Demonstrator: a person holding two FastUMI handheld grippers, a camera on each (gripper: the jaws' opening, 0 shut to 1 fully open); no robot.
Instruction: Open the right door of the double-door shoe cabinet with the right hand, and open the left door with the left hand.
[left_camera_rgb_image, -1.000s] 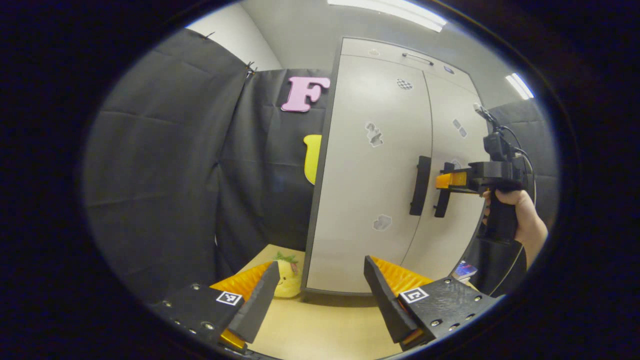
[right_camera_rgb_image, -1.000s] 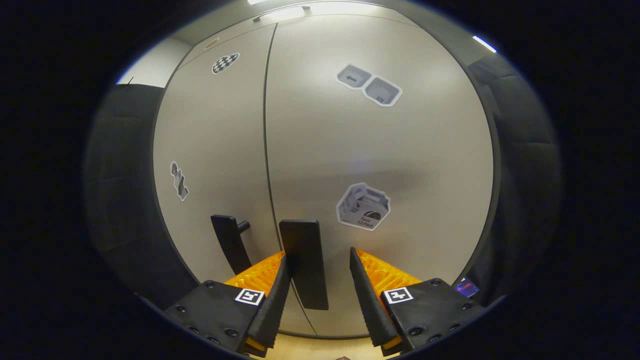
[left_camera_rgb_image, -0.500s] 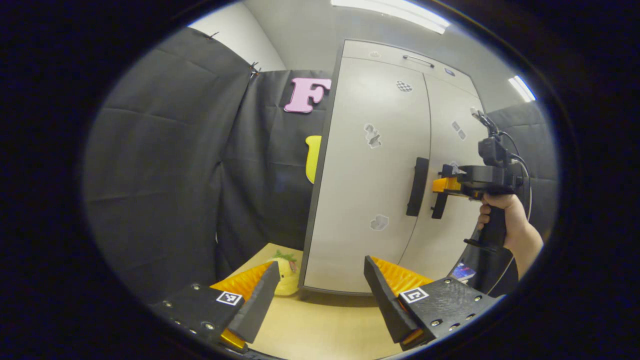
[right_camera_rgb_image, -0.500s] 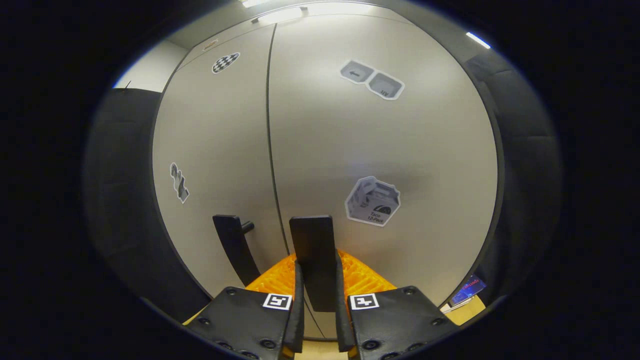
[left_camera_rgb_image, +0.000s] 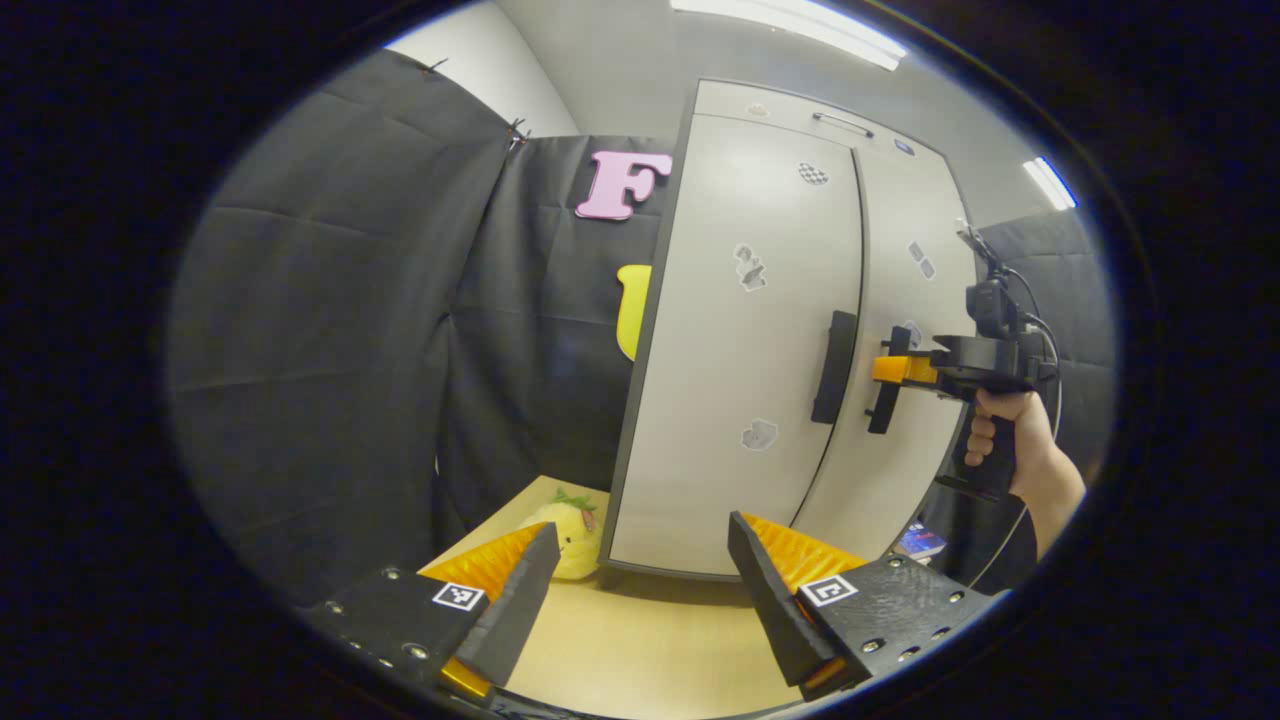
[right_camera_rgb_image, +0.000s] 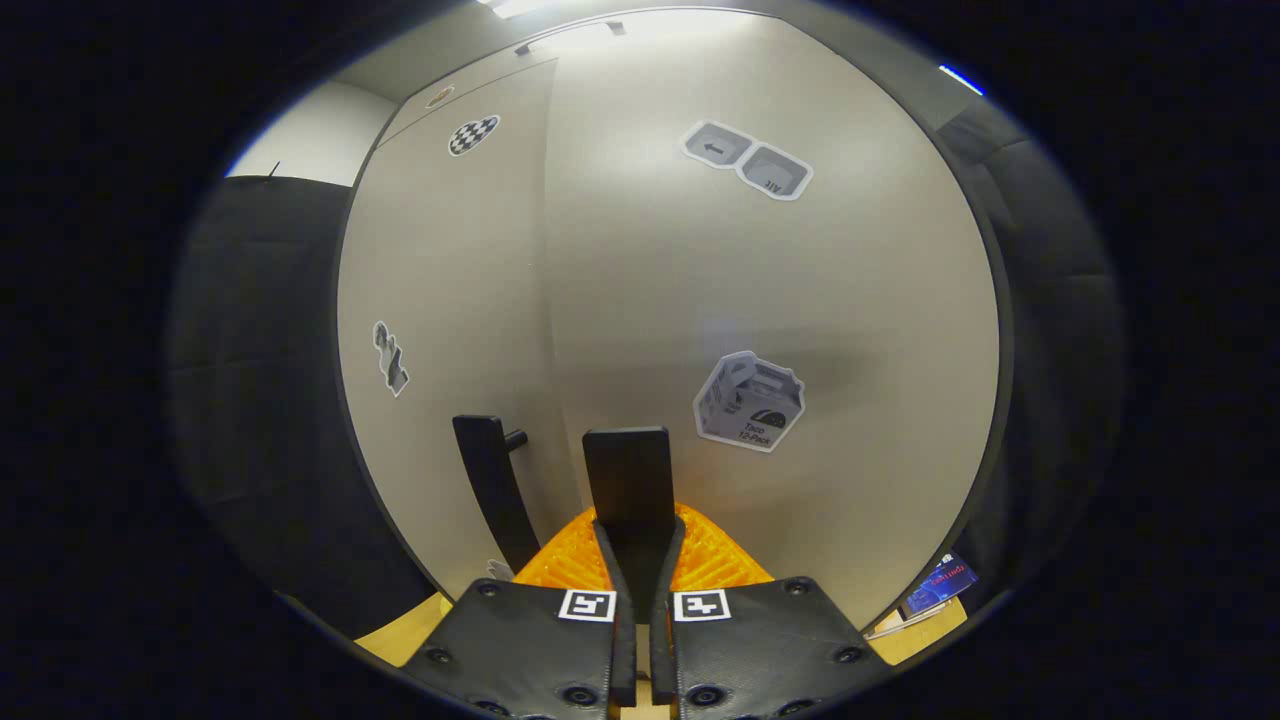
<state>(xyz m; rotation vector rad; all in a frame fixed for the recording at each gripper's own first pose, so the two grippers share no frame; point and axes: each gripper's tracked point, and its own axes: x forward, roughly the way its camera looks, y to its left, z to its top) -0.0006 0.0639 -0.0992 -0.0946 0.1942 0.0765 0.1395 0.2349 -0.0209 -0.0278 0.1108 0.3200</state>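
Note:
A pale grey double-door shoe cabinet (left_camera_rgb_image: 750, 330) stands on a wooden tabletop, each door carrying a black vertical bar handle. My right gripper (right_camera_rgb_image: 637, 560) is shut on the right door's handle (right_camera_rgb_image: 628, 475), both fingers pressed against its lower part. The left gripper view shows that right gripper (left_camera_rgb_image: 895, 369), held by a hand (left_camera_rgb_image: 1010, 440), clamped on the right door's handle (left_camera_rgb_image: 885, 385), and the right door stands slightly ajar. The left door's handle (left_camera_rgb_image: 833, 365) is free. My left gripper (left_camera_rgb_image: 640, 580) is open, low and well short of the cabinet.
A yellow plush toy (left_camera_rgb_image: 568, 525) lies on the wooden tabletop (left_camera_rgb_image: 640, 650) by the cabinet's left bottom corner. A small blue packet (right_camera_rgb_image: 940, 582) lies at the cabinet's right foot. A drawer with a thin handle (left_camera_rgb_image: 838, 119) tops the cabinet. Black cloth walls enclose the booth.
My right gripper closed on the right door's handle and has pulled the door slightly out from the left one. My left gripper stayed open and barely moved.

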